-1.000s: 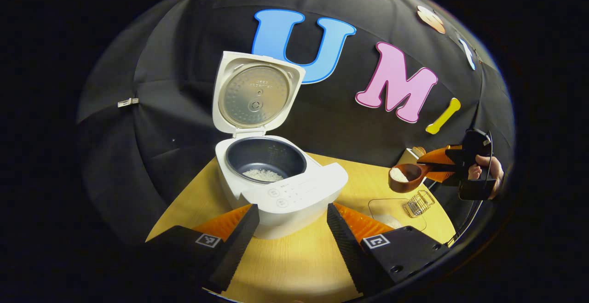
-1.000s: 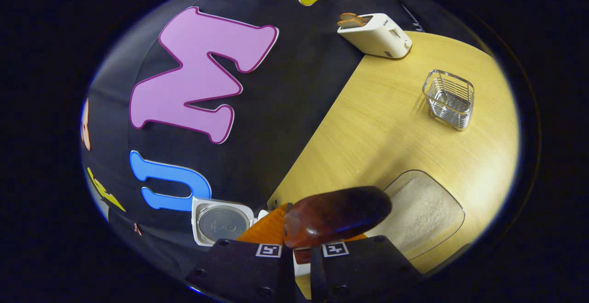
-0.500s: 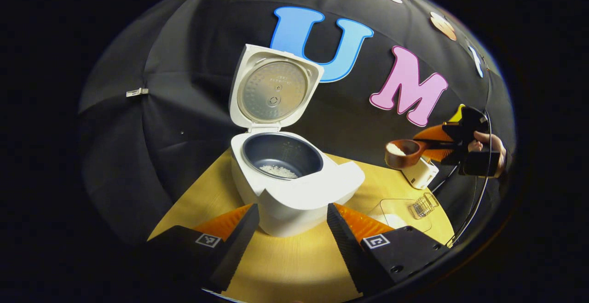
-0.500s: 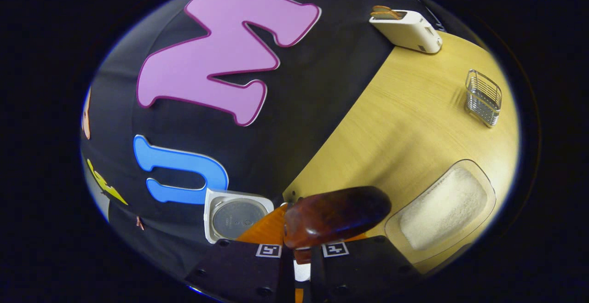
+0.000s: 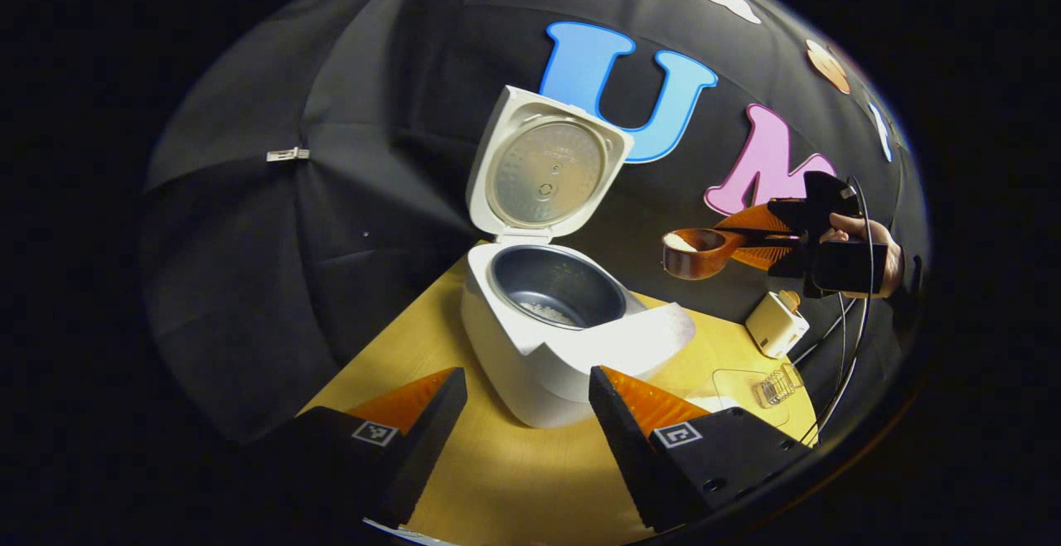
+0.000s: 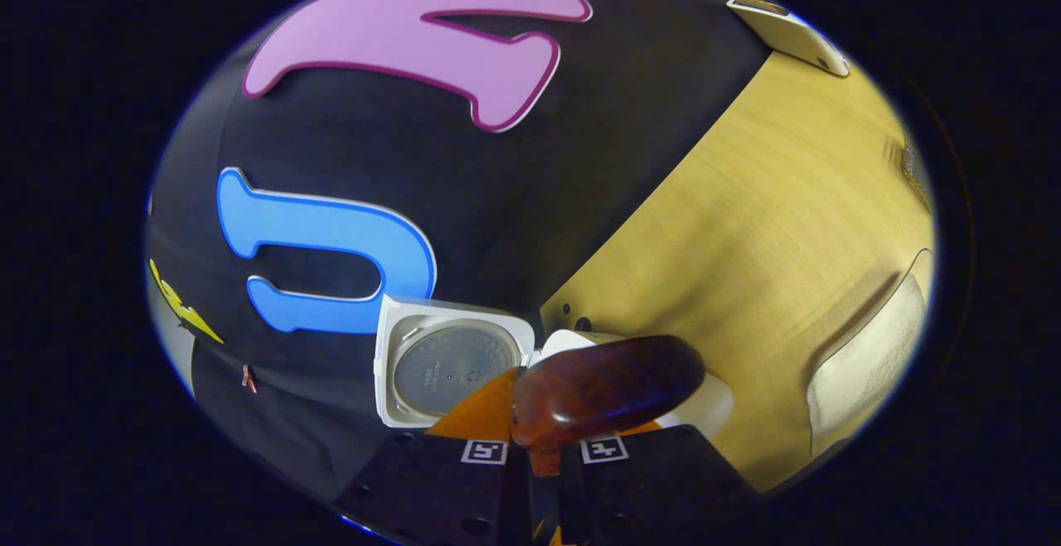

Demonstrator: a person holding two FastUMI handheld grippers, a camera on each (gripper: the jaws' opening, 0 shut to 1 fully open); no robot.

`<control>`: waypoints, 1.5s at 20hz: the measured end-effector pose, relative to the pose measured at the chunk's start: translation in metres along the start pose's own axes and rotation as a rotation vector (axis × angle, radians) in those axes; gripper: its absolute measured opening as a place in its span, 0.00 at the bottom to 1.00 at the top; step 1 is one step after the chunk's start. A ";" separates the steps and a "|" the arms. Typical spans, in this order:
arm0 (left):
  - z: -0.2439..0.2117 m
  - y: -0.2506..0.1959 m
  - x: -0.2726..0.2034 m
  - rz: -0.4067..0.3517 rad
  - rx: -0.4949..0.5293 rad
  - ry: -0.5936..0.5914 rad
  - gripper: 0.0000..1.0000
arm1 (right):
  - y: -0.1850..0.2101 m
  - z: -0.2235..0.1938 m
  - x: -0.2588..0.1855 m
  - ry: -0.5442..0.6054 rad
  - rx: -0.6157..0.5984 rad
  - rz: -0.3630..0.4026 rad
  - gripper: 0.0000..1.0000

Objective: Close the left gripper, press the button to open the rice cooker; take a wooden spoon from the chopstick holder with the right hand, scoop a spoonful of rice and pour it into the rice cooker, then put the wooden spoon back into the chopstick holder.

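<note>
The rice cooker (image 5: pixel 572 339) sits in the middle of the left gripper view, on the yellow wooden table (image 5: pixel 514 480), with its lid (image 5: pixel 547 169) swung up and standing open behind the pot. Down in the dark inner pot (image 5: pixel 557 293) lies a small patch of white rice (image 5: pixel 543 311).

At the bottom of this view the left hand-held gripper (image 5: pixel 526 413) hangs with its two fingers spread wide, nothing between them, just in front of the cooker's base.

Over at the right of the frame, the right hand-held gripper (image 5: pixel 767 237) is up in the air, a hand (image 5: pixel 866 244) wrapped around its body. It is clamped on the handle of the wooden spoon (image 5: pixel 696 252), and the bowl of the spoon points toward the cooker, level, with a little heap of white rice in it. The spoon is above and to the right of the open pot, well clear of it.

Below the spoon, at the far right edge of the table, stand a small white toaster (image 5: pixel 775 324), a wire chopstick holder (image 5: pixel 775 387) and, just beside that holder, a clear tray of rice (image 5: pixel 733 388).

In the right gripper view, the dark brown underside of the spoon (image 6: pixel 605 388) lies across the bottom centre, gripped tight between the fingers (image 6: pixel 530 446). Just behind it shows the open lid (image 6: pixel 448 364), and the tray of rice (image 6: pixel 870 355) sits at the right edge of the frame.
</note>
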State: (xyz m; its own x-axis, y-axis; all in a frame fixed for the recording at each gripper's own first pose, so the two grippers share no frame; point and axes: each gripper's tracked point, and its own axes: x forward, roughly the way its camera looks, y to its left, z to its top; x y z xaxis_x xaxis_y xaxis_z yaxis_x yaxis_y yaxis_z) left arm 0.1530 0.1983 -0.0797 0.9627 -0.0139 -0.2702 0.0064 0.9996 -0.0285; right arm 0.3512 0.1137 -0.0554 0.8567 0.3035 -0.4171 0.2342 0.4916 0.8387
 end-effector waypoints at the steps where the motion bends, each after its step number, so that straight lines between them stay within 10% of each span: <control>1: -0.002 0.006 -0.002 0.013 -0.010 0.002 0.96 | 0.003 -0.002 0.012 -0.003 -0.031 -0.003 0.18; 15: -0.017 0.035 0.000 0.071 -0.065 0.007 0.96 | 0.021 -0.071 0.116 -0.044 -0.737 -0.011 0.17; 30: -0.017 0.048 0.004 0.097 -0.104 -0.035 0.96 | 0.044 -0.138 0.117 -0.027 -1.419 0.059 0.17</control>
State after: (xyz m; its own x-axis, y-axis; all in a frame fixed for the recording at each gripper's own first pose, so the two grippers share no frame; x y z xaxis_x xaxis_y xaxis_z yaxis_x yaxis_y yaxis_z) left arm 0.1523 0.2462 -0.0989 0.9662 0.0854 -0.2433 -0.1135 0.9881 -0.1040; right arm 0.3981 0.2830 -0.1157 0.8611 0.3446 -0.3739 -0.4406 0.8728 -0.2101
